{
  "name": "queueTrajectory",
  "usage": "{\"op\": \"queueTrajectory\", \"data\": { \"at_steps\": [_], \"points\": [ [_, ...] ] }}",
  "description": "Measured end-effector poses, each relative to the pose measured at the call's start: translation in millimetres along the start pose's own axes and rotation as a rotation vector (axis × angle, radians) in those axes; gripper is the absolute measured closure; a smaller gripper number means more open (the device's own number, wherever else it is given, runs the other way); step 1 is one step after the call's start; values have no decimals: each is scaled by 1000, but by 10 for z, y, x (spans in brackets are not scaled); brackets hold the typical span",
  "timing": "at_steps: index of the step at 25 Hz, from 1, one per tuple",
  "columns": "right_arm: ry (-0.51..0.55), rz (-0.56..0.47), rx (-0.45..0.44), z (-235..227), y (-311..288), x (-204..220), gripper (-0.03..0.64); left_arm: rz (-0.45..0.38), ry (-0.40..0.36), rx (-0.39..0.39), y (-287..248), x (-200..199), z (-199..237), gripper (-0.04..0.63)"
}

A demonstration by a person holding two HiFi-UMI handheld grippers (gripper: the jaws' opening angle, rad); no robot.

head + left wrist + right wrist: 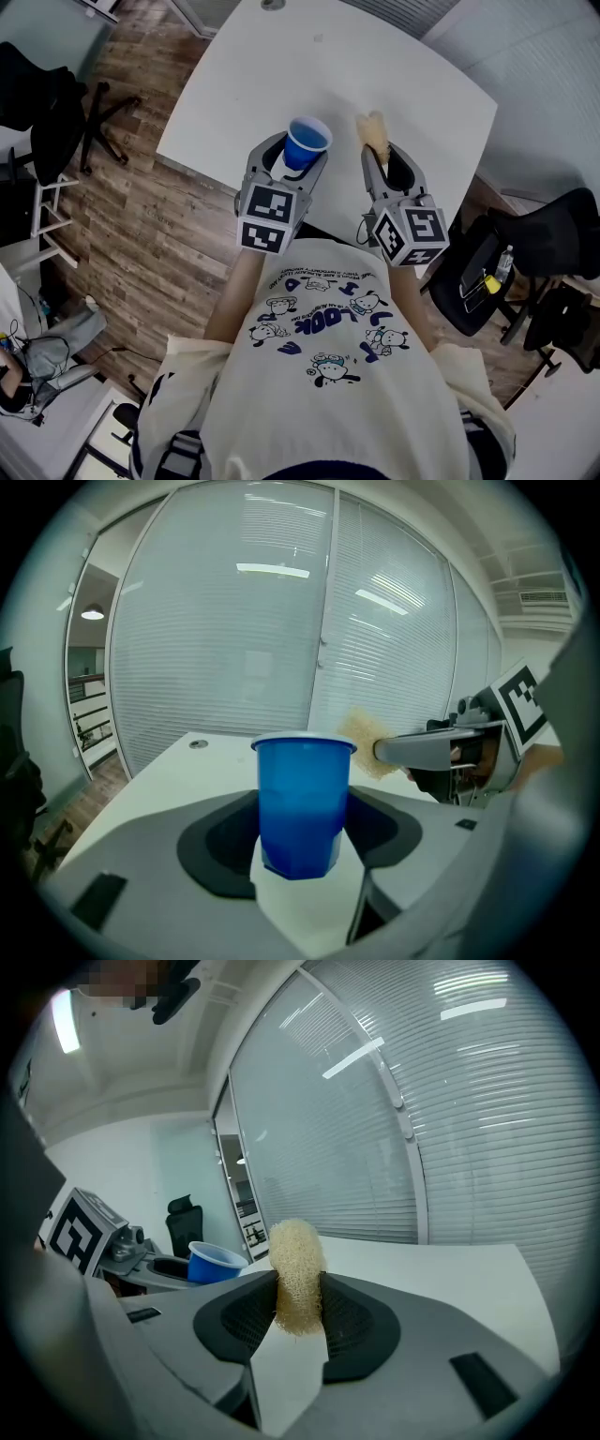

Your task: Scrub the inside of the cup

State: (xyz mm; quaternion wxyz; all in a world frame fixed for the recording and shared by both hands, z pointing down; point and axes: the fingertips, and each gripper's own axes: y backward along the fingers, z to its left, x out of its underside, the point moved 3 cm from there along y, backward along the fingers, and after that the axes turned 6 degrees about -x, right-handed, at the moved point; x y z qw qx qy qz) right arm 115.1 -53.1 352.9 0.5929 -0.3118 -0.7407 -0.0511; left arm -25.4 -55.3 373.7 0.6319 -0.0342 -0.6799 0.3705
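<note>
The left gripper (pixel 296 157) sits just left of centre in the head view, and its fingers (pixel 221 842) are closed on a blue plastic cup (pixel 307 142). In the left gripper view the dark pads press on the lower half of the cup (pixel 302 803) from both sides. The cup stands upright with its open mouth up and its white-edged rim well clear of the fingers. It is held over the near edge of the white counter (pixel 403 70), which fills the upper middle of the head view.

The right gripper (pixel 384 161) is just right of centre. Its fingers (pixel 240 1320) are clamped on a pale yellow fibrous scrubbing sponge (pixel 296 1277). The sponge stands on end between the ribbed pads, its rounded top poking above them. In the head view the sponge (pixel 374 131) lies just beside the cup, to its right, and the two do not touch. The left gripper view shows the same sponge (pixel 364 744) at the cup's rim height, behind and to the right of it.

Each gripper carries a cube with square markers (pixel 269 217) at its near end. The lower half of the head view shows the person's cream shirt with cartoon prints (pixel 328 375). A wooden floor (pixel 159 216) and black office chairs (pixel 56 112) surround the counter.
</note>
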Motion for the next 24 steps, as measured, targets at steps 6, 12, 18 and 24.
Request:
{"op": "queueTrajectory", "data": {
  "at_steps": [6,12,18,24],
  "points": [
    [12,9,1,35,-26,1,462,-3,7,-4,5,-9,28,293],
    [3,17,3,5,7,32,462,1,7,-4,-1,2,-19,293],
    [10,19,7,18,3,24,462,1,13,-5,10,5,-1,293],
    [2,22,10,-10,-6,37,462,5,9,-12,-11,15,7,293]
  ]
}}
